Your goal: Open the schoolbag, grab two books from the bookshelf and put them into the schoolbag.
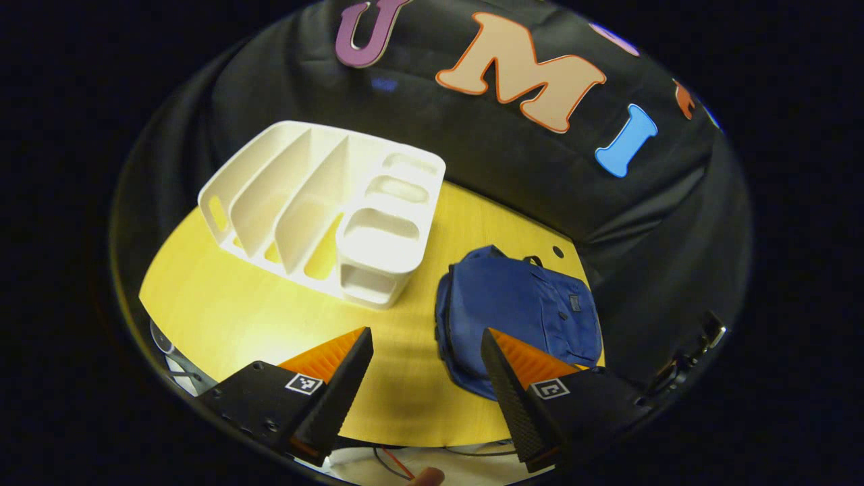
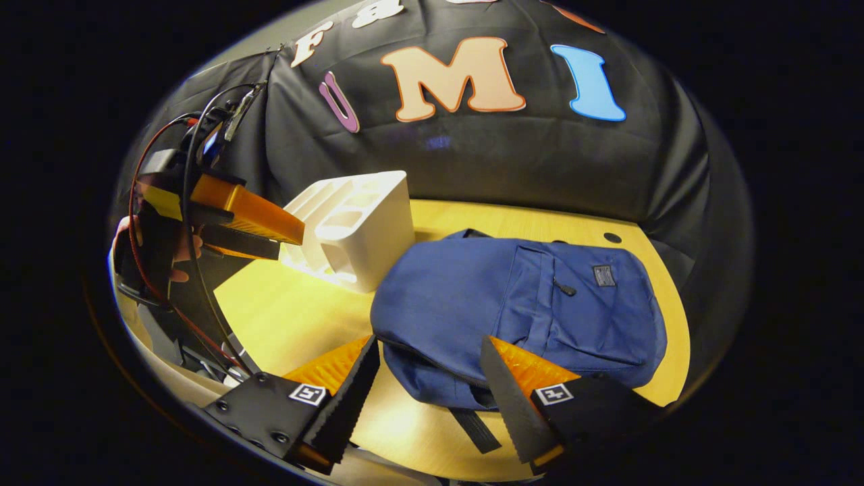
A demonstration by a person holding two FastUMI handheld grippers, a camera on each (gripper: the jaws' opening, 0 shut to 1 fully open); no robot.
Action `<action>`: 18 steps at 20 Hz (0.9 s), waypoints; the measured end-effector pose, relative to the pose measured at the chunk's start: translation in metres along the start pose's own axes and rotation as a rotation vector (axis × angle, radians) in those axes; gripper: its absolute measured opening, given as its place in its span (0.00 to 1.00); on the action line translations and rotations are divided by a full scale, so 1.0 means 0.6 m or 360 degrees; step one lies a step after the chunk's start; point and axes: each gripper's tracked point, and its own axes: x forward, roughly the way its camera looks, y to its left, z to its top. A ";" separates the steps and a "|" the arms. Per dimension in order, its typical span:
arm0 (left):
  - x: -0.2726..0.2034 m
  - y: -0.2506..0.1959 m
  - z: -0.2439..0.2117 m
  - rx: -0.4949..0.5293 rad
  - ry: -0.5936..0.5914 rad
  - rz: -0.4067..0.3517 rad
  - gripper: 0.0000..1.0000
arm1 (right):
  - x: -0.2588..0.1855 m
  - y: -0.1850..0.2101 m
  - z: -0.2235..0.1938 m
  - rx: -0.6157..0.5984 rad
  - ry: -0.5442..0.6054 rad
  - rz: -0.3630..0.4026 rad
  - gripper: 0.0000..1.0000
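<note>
Schoolbag point(image 2: 520, 304) flat, beside bookshelf point(image 1: 324, 209)

A yellow wooden tabletop point(image 1: 223, 310) carries 2 things: a white bookshelf point(image 1: 324, 209) (its slots open upward) and a blue schoolbag point(image 1: 520, 304) lying flat just beside it, near the tabletop's edge.

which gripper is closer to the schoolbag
The right gripper: its open fingers hang just over the blue schoolbag. The left gripper sits off by the white bookshelf.
</note>
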 end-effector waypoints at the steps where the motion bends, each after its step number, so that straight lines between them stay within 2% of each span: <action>1: -0.016 0.008 0.019 0.0043 -0.0071 0.0032 0.95 | -0.010 0.004 0.028 0.0011 -0.0063 -0.0002 0.96; 7: -0.093 0.006 0.167 0.0257 -0.0597 0.0308 0.95 | -0.059 -0.004 0.230 0.0054 -0.0578 -0.0035 0.94; 11: -0.160 0.030 0.228 0.0235 -0.0850 0.0446 0.94 | -0.071 -0.005 0.305 0.0018 -0.0786 -0.0067 0.94; 14: -0.175 0.035 0.235 0.0197 -0.0869 0.0441 0.93 | -0.079 0.010 0.342 -0.0043 -0.0885 -0.0072 0.95; 18: -0.183 0.028 0.240 0.0229 -0.0863 0.0400 0.93 | -0.088 0.046 0.354 -0.0080 -0.0957 -0.0038 0.95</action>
